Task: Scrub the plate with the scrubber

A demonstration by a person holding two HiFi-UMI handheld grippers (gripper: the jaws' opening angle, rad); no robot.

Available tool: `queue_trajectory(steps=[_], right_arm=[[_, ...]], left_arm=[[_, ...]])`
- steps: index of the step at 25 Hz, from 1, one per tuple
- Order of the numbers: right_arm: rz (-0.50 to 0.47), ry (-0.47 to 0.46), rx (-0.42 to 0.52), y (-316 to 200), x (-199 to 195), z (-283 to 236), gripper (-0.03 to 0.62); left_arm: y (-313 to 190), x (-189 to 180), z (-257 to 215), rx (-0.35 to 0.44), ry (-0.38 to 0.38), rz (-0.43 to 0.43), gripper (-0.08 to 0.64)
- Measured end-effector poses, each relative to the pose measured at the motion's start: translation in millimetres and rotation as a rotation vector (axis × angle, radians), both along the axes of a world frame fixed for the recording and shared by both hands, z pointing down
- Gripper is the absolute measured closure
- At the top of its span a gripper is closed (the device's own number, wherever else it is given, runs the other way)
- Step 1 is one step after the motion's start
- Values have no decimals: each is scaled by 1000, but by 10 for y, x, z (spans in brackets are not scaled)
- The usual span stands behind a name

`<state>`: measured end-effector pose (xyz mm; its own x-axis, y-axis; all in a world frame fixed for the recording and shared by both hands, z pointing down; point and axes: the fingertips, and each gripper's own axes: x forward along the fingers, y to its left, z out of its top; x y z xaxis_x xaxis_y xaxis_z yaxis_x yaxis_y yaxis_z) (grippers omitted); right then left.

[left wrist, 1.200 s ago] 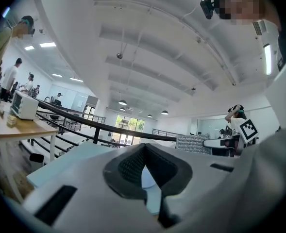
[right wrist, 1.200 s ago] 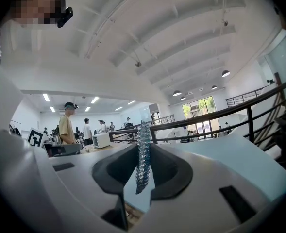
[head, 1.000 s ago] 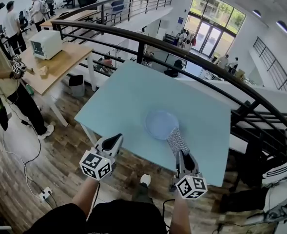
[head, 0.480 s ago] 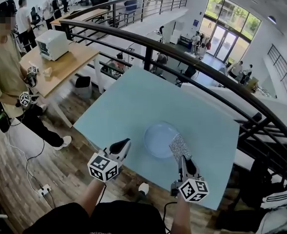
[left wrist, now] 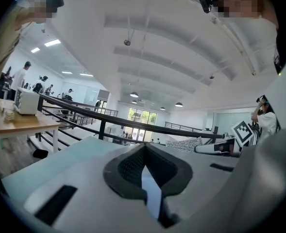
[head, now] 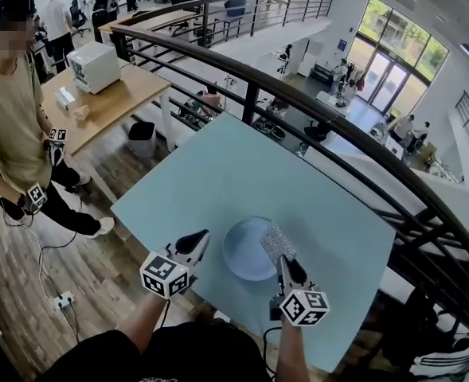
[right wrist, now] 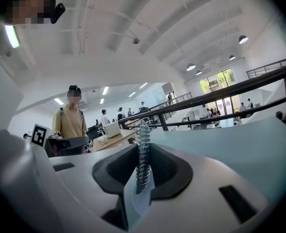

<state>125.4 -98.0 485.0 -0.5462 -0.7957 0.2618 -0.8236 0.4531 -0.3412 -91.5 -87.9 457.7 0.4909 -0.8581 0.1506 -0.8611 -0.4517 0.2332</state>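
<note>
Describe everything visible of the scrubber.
The scrubber is a thin, flat, silvery rectangle that looks like glittery metal mesh. The right gripper is shut on its near end, so it sticks out forward past the jaws; the right gripper view shows it edge-on and upright. In the head view it overlaps the right part of the pale blue plate; whether it touches the plate cannot be told.

The table (head: 218, 173) was pale turquoise, the plate (head: 238, 259) a glassy light blue, the scrubber (head: 275, 243) a silvery mesh, the railing (head: 251, 102) black, the floor (head: 99, 269) brown planks.
</note>
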Motion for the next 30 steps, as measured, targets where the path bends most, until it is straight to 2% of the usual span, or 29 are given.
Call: queue_trajectory(steps=[5, 11, 15, 20, 24, 27, 30], right_arm=[[-89, 12, -88, -394, -69, 351, 515], [-158, -87, -269, -565, 79, 777, 515], [-173, -112, -383, -580, 140, 1080, 515], [-152, -168, -521, -638, 186, 1479, 515], [-130, -181, -586, -632, 192, 1666, 515], [-115, -186, -640, -597, 137, 1802, 515], [-100, -196, -687, -551, 78, 1931, 515]], left_arm=[[-347, -30, 296, -56, -12, -40, 554], [-481, 145, 872, -209, -29, -76, 554], [-502, 193, 1215, -302, -30, -81, 554], [-597, 276, 1592, -400, -35, -45, 554], [-635, 351, 1867, -472, -44, -7, 547], [-650, 394, 2101, -550, -42, 23, 474], [-665, 406, 2287, -609, -43, 41, 449]])
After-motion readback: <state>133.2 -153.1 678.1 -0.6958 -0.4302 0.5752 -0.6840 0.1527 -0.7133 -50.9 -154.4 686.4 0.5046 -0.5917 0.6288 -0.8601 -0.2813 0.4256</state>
